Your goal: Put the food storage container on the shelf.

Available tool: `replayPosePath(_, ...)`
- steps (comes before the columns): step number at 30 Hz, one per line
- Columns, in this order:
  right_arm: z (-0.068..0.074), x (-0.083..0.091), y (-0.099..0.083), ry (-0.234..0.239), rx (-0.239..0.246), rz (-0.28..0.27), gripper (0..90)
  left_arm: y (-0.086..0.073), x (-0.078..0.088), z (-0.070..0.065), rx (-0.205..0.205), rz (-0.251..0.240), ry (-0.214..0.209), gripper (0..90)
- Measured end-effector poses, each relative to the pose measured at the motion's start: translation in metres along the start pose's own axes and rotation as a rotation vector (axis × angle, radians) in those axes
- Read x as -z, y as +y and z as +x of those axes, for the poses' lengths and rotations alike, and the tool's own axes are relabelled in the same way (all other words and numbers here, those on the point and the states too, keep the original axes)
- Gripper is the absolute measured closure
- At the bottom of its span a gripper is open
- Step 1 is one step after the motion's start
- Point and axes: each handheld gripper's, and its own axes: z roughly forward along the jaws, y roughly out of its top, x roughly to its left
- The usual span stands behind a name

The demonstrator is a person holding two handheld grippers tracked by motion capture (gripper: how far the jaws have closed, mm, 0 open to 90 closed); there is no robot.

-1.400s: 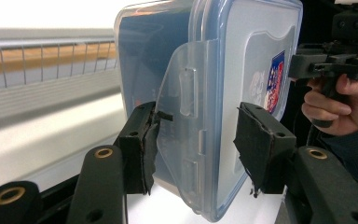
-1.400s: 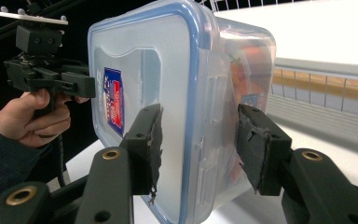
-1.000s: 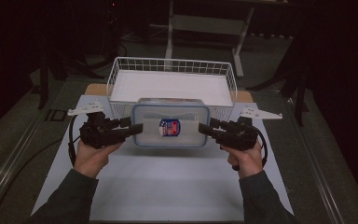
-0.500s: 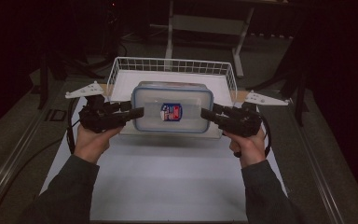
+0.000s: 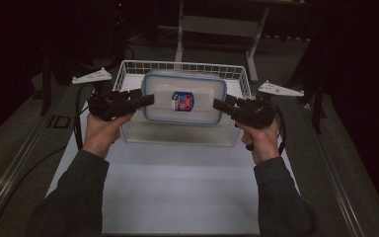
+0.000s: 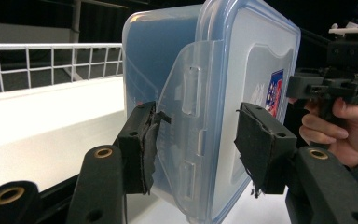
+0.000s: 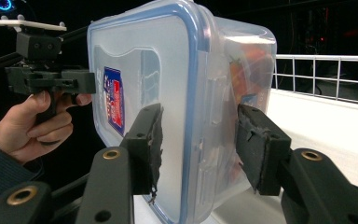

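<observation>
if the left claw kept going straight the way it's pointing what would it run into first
The lidded plastic container itself. The left claw points across at its short end, jaws already clamped on that end's latch flap. Beyond the container, the same line probably leads to the right claw gripping the opposite end.

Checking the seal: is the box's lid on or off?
On. The blue-rimmed lid sits flush on the box, side flap folded down.

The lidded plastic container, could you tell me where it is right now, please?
In the high view the plastic container hangs over the white wire basket, gripped between the left gripper and right gripper.
</observation>
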Motion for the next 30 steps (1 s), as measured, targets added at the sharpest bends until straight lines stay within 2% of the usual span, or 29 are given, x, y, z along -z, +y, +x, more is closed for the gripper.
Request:
replayPosePath(6, -0.012, -0.011, 0.002, -0.008, -0.033, 0.005, 52.1, 0.002, -0.01, 0.015, 0.038, -0.029, -0.002, 49.3)
replayPosePath(11, -0.021, -0.017, 0.004, -0.015, -0.031, 0.01, 51.8, -0.001, -0.016, 0.023, 0.058, -0.029, 0.003, 49.3)
replayPosePath(21, -0.038, -0.03, 0.003, -0.036, -0.084, 0.043, 51.7, -0.007, -0.032, 0.043, 0.127, -0.025, 0.014, 49.2)
replayPosePath(30, -0.045, -0.035, 0.006, -0.043, -0.141, 0.047, 51.4, -0.005, -0.036, 0.049, 0.19, -0.036, 0.019, 49.0)
